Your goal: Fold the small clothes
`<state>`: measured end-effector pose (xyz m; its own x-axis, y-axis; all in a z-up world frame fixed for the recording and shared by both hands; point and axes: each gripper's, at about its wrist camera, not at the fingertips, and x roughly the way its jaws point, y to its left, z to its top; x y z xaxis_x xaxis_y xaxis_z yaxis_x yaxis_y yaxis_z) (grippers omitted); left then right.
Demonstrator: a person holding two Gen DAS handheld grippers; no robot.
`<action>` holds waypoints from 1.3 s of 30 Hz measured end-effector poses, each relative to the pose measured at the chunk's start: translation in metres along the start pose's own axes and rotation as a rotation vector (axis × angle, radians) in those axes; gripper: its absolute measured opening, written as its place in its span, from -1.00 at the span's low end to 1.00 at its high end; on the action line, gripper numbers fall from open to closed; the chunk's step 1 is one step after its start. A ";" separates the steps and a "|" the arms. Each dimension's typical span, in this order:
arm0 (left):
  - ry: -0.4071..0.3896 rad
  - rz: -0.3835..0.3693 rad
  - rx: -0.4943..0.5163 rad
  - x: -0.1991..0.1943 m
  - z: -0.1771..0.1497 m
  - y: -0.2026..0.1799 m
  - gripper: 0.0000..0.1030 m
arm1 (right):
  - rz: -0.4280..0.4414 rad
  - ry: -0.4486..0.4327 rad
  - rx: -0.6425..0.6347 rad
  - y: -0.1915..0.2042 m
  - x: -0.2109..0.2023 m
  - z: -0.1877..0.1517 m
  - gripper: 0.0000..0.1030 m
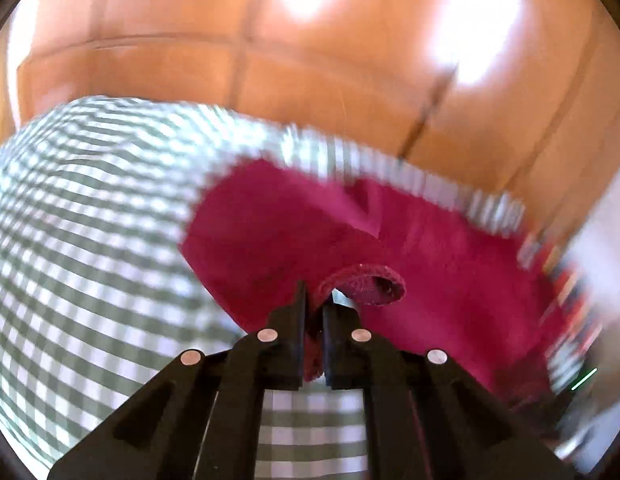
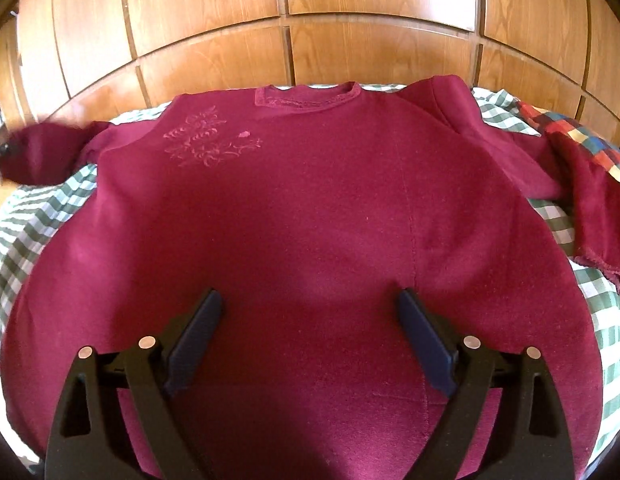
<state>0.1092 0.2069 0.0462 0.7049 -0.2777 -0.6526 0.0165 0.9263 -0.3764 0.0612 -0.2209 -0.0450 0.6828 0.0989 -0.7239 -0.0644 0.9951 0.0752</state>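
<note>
No readable text or brand; sweater has tone-on-tone floral embroidery only. Sweater lies flat on checked bedsheet. L gripper closed tight, pinching sleeve cuff. R gripper wide apart over sweater body, nothing between fingers. R view alone shows neckline, plaid cloth.

Checked bedspread — maroon sweater, plaid cloth

left tongs: black frame, silver rivets | right tongs: black frame, dark-blue pads, silver rivets
</note>
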 end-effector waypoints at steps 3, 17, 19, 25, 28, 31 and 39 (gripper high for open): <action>-0.150 -0.064 -0.146 -0.058 0.037 0.034 -0.89 | -0.007 -0.004 0.000 0.002 0.000 -0.001 0.74; -0.064 0.432 -0.447 -0.014 0.107 0.202 -0.89 | -0.049 -0.007 -0.012 0.007 0.001 -0.002 0.74; -0.005 0.488 -0.487 0.008 0.097 0.223 -0.89 | -0.055 -0.005 -0.016 0.009 0.001 -0.002 0.75; 0.161 0.677 -0.442 0.063 0.060 0.247 -0.80 | -0.070 -0.003 -0.020 0.010 0.003 -0.001 0.79; 0.125 0.695 -0.413 0.051 0.062 0.229 0.11 | -0.071 -0.006 -0.019 0.009 0.003 -0.002 0.79; -0.005 0.672 -0.327 0.030 0.069 0.183 0.16 | -0.067 -0.004 -0.019 0.008 0.003 -0.002 0.79; -0.099 0.325 0.082 0.032 0.023 -0.033 0.43 | -0.073 0.030 0.065 -0.028 -0.028 0.014 0.57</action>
<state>0.1473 0.1734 0.0527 0.7478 0.0579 -0.6614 -0.1664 0.9807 -0.1024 0.0538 -0.2518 -0.0173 0.6621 0.0269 -0.7489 0.0330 0.9973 0.0650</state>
